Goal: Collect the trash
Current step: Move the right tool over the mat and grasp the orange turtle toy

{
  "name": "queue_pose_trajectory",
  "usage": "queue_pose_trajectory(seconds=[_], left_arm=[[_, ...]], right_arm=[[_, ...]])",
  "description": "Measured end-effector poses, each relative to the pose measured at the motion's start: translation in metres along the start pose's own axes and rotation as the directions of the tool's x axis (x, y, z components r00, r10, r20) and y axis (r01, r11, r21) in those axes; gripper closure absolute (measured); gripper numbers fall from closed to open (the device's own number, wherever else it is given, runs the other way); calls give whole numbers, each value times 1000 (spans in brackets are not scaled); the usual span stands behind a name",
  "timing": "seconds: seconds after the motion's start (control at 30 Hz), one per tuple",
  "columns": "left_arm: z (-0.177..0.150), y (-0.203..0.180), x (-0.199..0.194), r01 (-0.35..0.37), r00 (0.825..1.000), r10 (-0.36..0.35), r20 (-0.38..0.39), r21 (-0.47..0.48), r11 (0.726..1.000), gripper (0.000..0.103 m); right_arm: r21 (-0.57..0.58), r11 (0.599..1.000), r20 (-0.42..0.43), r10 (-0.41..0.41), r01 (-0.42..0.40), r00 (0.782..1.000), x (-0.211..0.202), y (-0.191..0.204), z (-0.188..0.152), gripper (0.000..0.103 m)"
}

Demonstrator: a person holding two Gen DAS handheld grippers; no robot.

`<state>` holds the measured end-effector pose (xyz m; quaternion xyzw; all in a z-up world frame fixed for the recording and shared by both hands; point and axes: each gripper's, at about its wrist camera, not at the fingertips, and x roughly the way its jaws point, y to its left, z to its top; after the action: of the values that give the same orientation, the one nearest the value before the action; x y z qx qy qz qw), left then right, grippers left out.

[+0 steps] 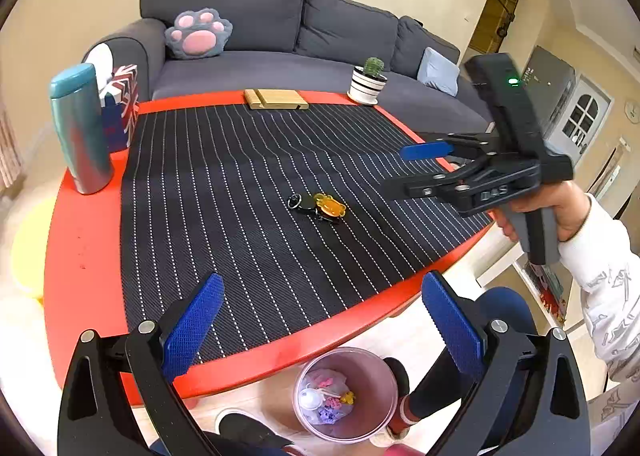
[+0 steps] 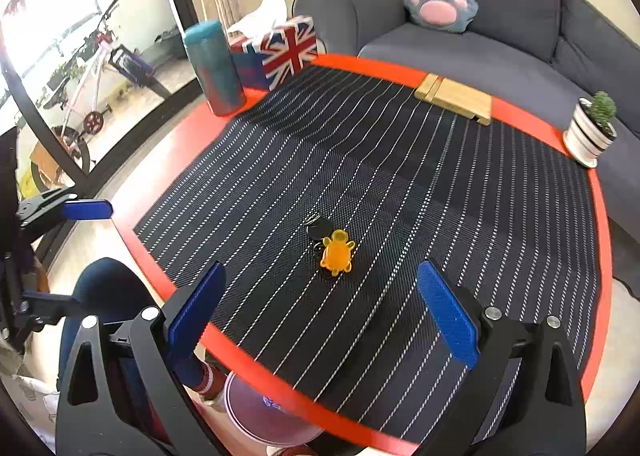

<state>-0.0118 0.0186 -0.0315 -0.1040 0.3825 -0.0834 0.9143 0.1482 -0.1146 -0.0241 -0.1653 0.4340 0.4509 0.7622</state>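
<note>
Pink plastic forms the trash bin (image 1: 346, 396), standing on the floor just beyond the near edge of the red table (image 1: 80, 240); in the right wrist view only a blurred arc of its rim (image 2: 256, 412) shows beneath that edge. Its contents are small pastel scraps inside a clear liner, too small to identify. At far left a teal flask (image 1: 82, 128) partly hides a flag-printed tissue box (image 1: 120, 108). Left gripper (image 1: 320, 330): blue-padded fingers spread wide, empty, hovering over the table's near edge above the bin; its lower arms are cut off by the frame. At the centre of the striped black mat (image 1: 240, 160) lies an orange animal-shaped charm (image 2: 337, 253) joined to a dark fob and ring, whose details are hard to resolve. A wooden stand (image 1: 276, 99) and a potted cactus (image 1: 370, 82) occupy the far edge. Right gripper (image 2: 320, 310): fingers likewise spread, empty, above the mat near the charm; a hand (image 1: 556, 212) grips its handle at far right.
</note>
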Motion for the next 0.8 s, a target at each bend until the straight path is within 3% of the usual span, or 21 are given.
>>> queue_pose_trajectory(seconds=[0.2,0.5,0.57,0.8], left_arm=[[0,7,3,-1,1000,1,-2,-18,1000,8],[-5,17,4,-5,1000,5,-8,-43,999,8],[-5,17,5,-4,1000,4,-9,-45,999,8],[-7,19,6,-2,1000,1,-12,-51,999,8]], right_arm=[[-11,1000,-67,0,-1,998,36,-6,12,13],[-19,1000,-151,-13,10,988,75,-11,14,43],[-20,1000,-163,-16,13,986,79,-13,13,54],[-25,1000,-189,-13,8,982,89,-15,9,66]])
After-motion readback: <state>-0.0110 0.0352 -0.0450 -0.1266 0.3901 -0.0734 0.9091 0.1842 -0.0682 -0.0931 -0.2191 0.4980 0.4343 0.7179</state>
